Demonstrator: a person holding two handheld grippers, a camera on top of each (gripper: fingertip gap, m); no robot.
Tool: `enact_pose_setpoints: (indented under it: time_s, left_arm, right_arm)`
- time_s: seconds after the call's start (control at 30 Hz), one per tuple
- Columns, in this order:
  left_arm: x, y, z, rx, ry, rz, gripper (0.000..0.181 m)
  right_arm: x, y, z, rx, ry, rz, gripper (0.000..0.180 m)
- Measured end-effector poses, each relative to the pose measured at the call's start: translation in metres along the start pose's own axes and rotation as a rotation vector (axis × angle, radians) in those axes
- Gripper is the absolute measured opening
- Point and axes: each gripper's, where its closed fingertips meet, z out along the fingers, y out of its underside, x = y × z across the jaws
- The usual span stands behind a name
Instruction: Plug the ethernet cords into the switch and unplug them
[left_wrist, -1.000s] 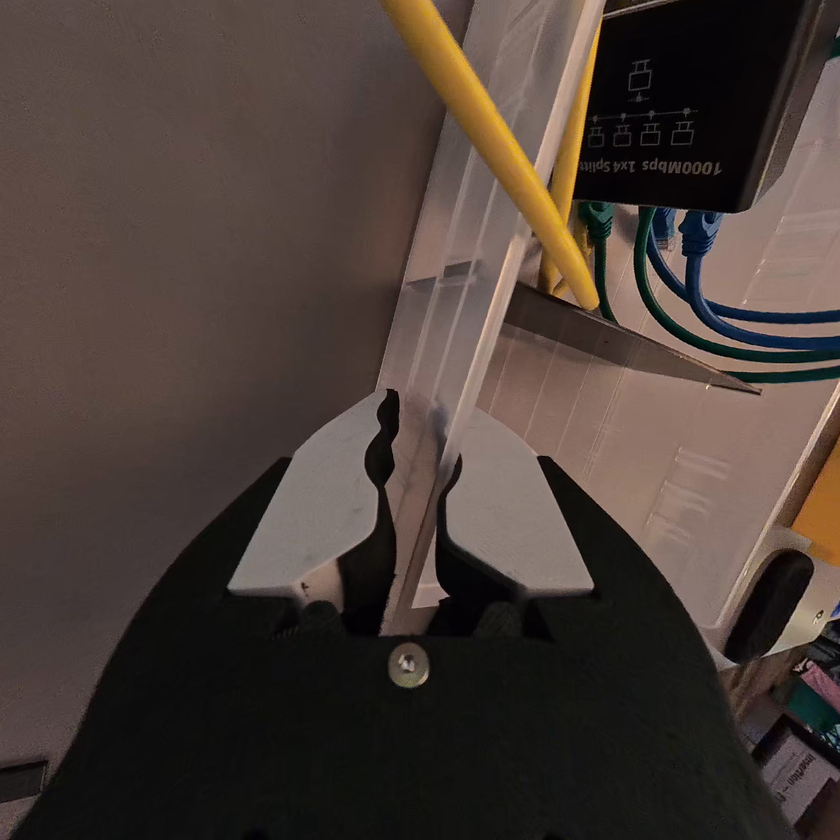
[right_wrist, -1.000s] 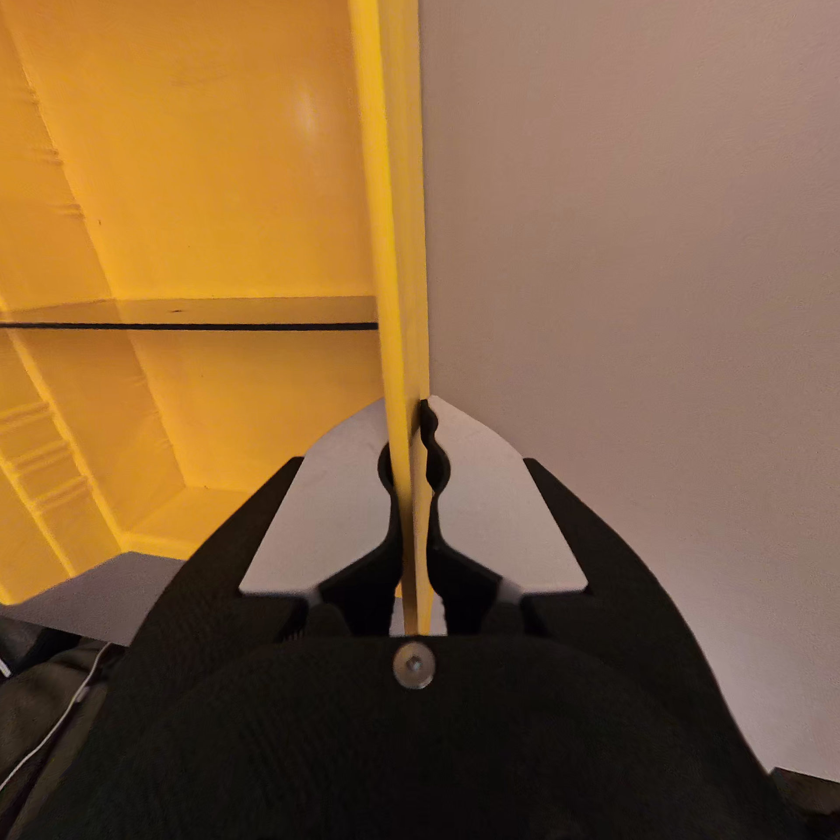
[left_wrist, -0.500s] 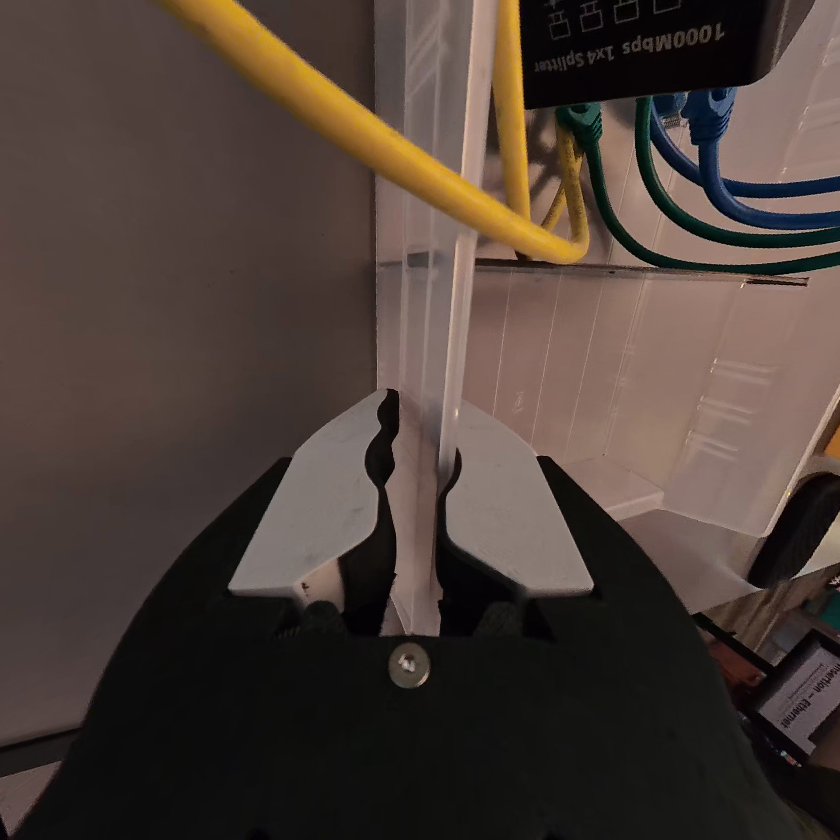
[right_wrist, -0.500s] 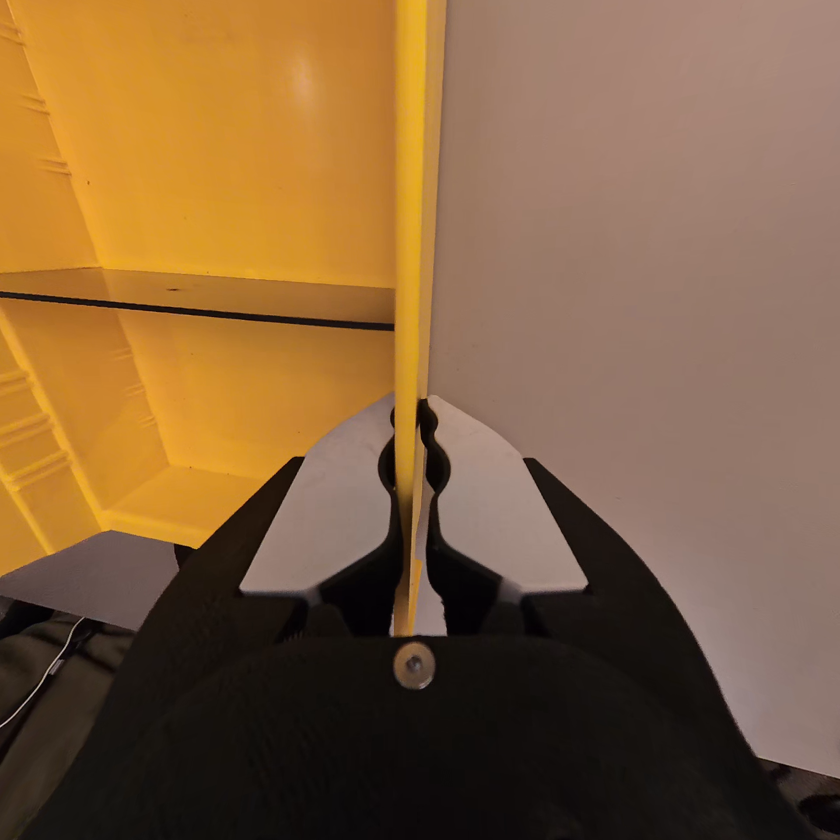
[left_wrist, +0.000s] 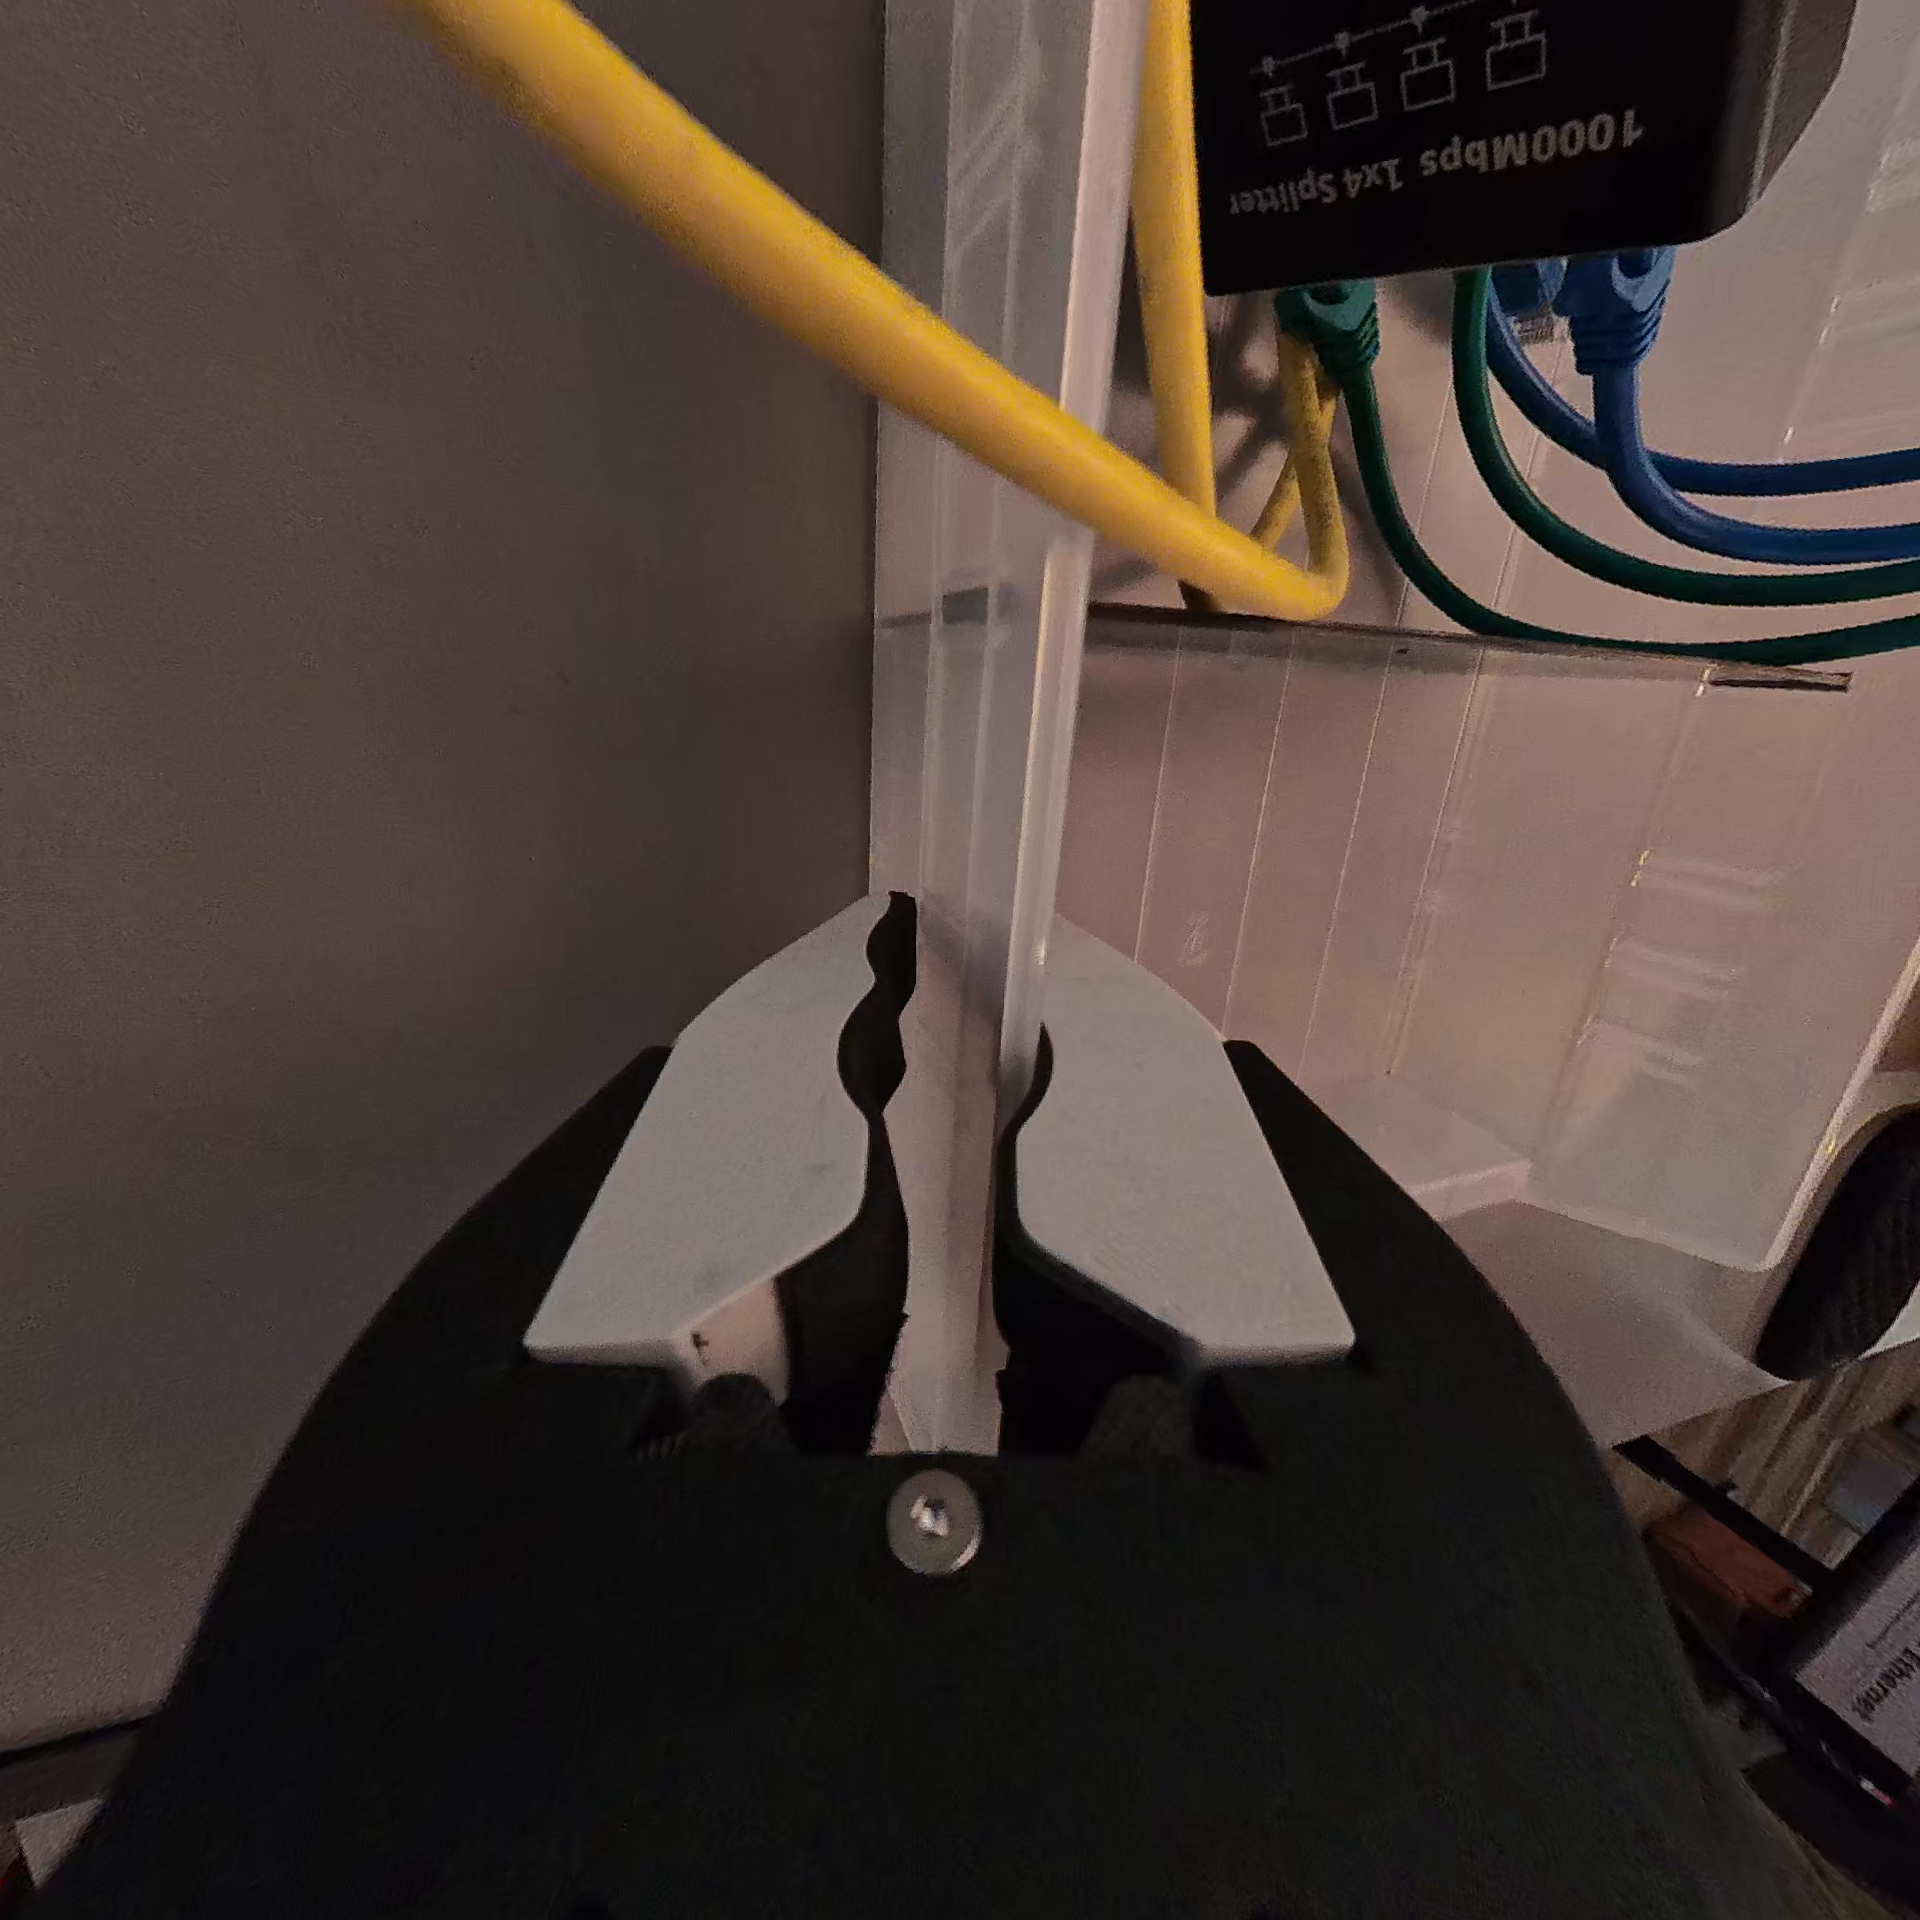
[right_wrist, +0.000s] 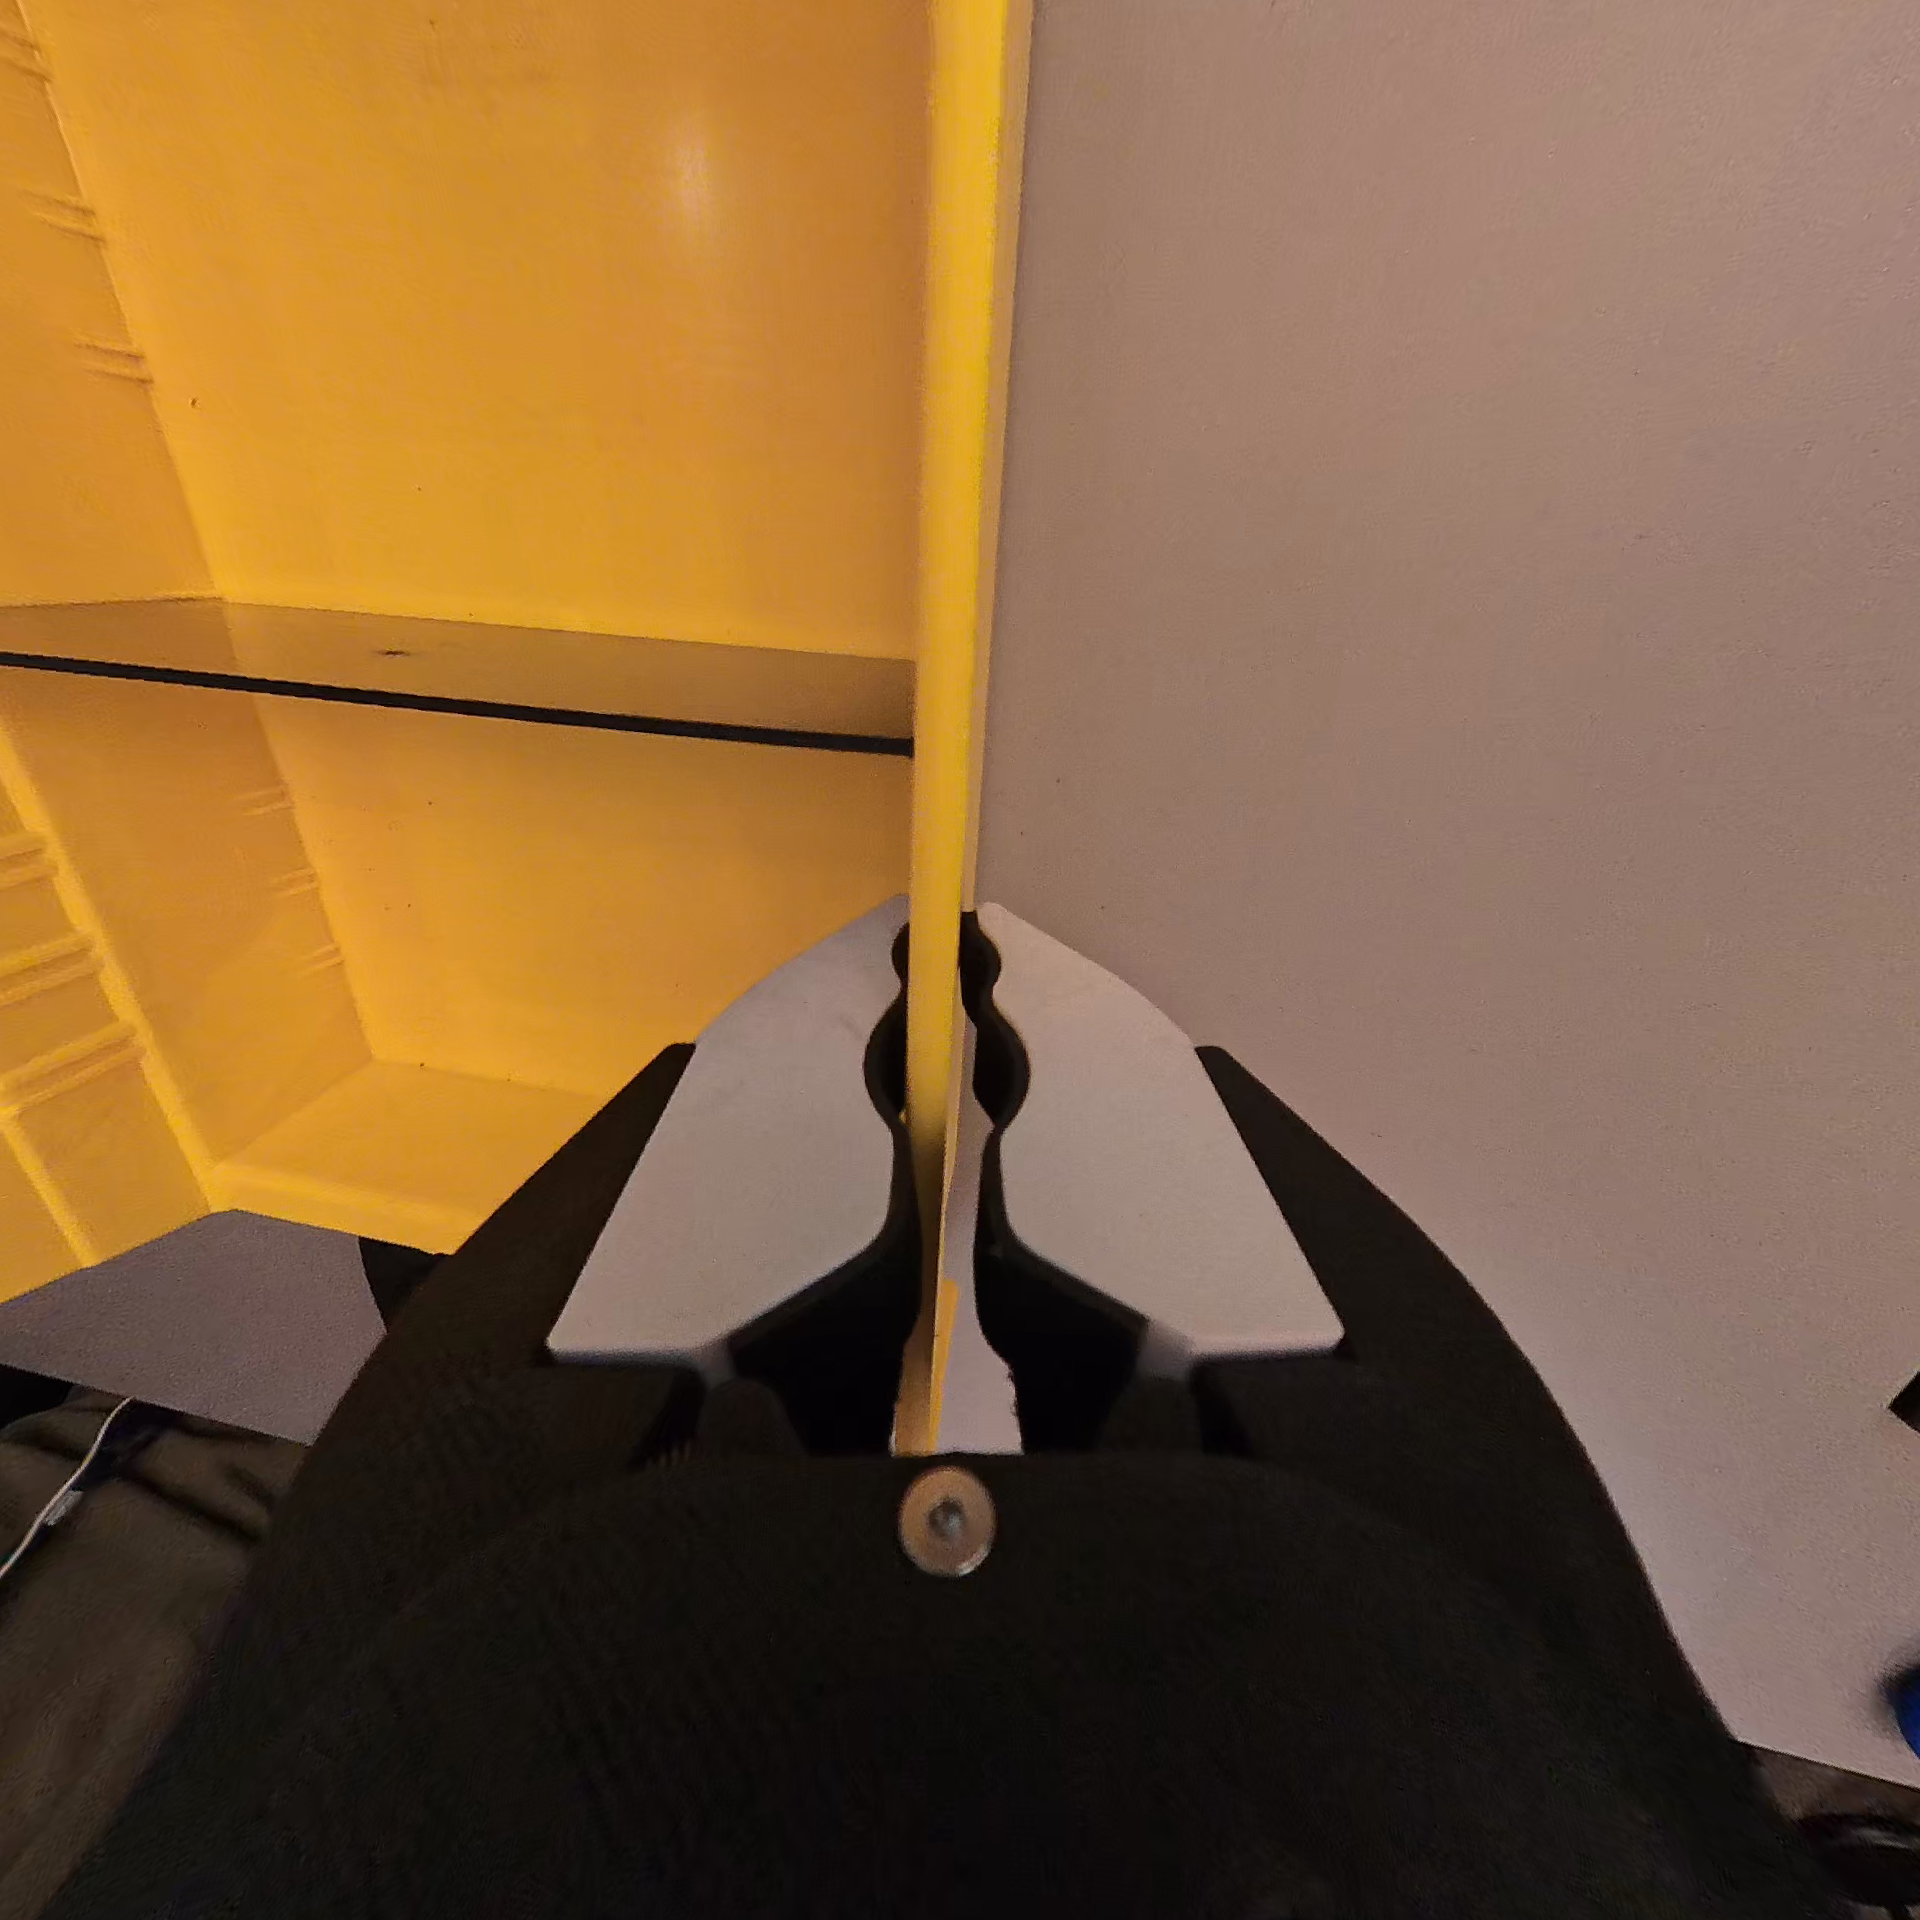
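**Desk:** How far along is the job?

**Photographer:** Judging by the black switch, the plugging looks done: green, blue and yellow cords run into its lower edge, inside a clear bin. Unplugging appears not yet begun. The left hand-held gripper is clamped on the bin's clear wall, below and left of the switch; the right hand-held gripper is clamped on the edge of a yellow bin, with no switch in its view.

**Desk:** Materials?

**Photographer:** The switch is a matte box; the cords are smooth and round, with moulded boots. The clear bin is glossy, ribbed plastic; the yellow one opaque and shiny. A thick yellow cable arcs over the clear rim, left of the switch.
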Motion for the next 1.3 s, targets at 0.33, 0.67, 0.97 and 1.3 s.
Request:
enact_pose_setpoints:
  time_s: [0.33,0.67,0.97,1.3]
  left_arm:
    - [0.002,-0.012,-0.019,0.093,0.015,-0.018,0.017]
    - [0.114,-0.085,-0.083,0.684,-0.106,0.831,0.064]
    - [0.112,-0.109,-0.019,0.01,-0.581,1.645,0.067]
    - [0.081,-0.128,0.03,-0.416,-0.645,2.038,0.052]
  right_arm:
    - [0.0,-0.006,-0.015,0.086,0.053,-0.049,0.007]
    - [-0.09,-0.051,-0.137,0.598,0.092,-0.37,0.014]
    - [-0.207,-0.043,-0.201,0.919,-0.095,-0.598,0.03]
    - [-0.24,-0.047,-0.176,0.889,-0.236,-0.67,0.029]
